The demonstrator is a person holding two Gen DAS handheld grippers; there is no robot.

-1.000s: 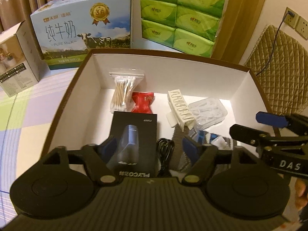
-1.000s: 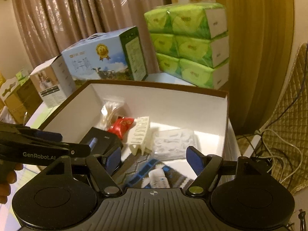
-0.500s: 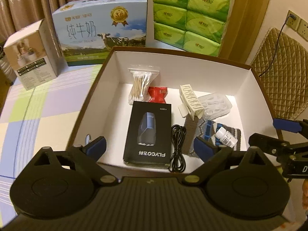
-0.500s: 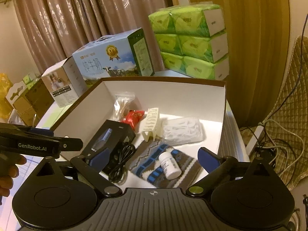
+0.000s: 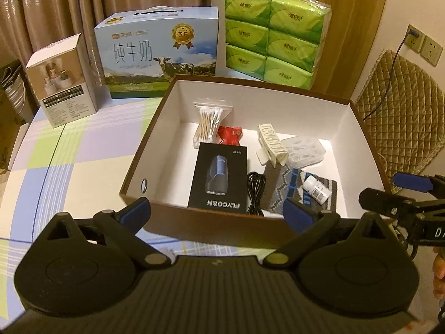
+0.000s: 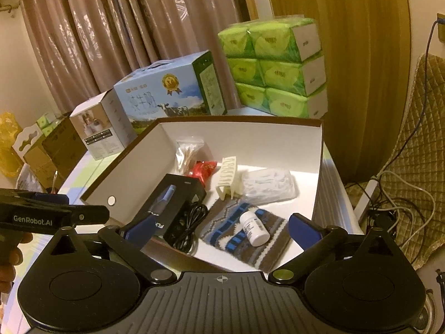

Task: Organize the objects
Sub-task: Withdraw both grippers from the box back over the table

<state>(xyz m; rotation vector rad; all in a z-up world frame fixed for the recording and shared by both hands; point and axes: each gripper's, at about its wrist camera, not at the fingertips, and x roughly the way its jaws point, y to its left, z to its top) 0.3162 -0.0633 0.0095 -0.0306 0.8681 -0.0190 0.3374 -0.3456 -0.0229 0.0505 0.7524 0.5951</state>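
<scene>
A brown-rimmed open box with a white inside holds a black FLYCO carton, a coiled black cable, a bag of cotton swabs, a red packet, a cream hair clip, a clear plastic case and a patterned cloth. A small white bottle lies on the cloth. My left gripper hovers open and empty over the box's near wall. My right gripper is open and empty above the near right corner of the box.
Behind the box stand a blue milk carton, stacked green tissue packs and a small white carton. A checked tablecloth spreads to the left. A quilted chair and floor cables lie to the right.
Both grippers have drawn back and up from inside the box to its near edge. The black carton and white bottle stay lying in the box.
</scene>
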